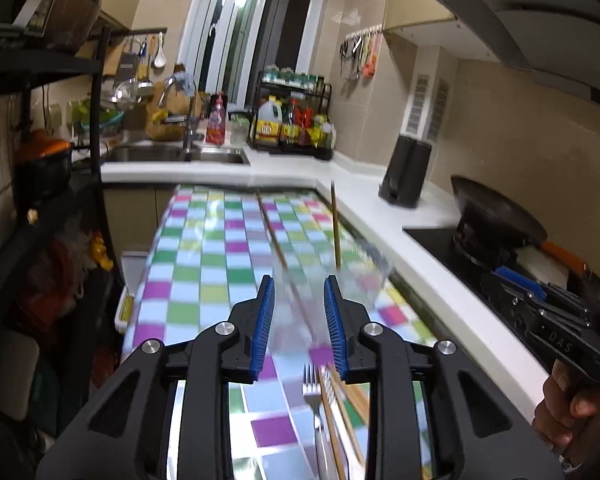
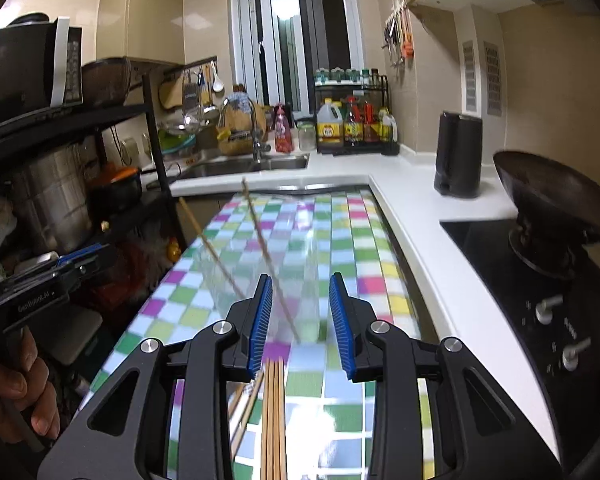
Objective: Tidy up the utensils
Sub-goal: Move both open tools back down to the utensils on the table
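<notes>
Both grippers, left and right, hovered over the checkered table, fingers spread, pinching nothing; fork and chopsticks lay beneath them.

Glossy checked tablecloth, prob. plastic; wooden chopsticks; shiny metal fork.

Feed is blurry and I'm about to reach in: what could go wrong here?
The clear glass holding two chopsticks is nearly invisible against the checkered tablecloth; either open gripper could tip it. The fork and loose chopsticks lie crowded together, so a grab may catch several or push them off the edge.
</notes>
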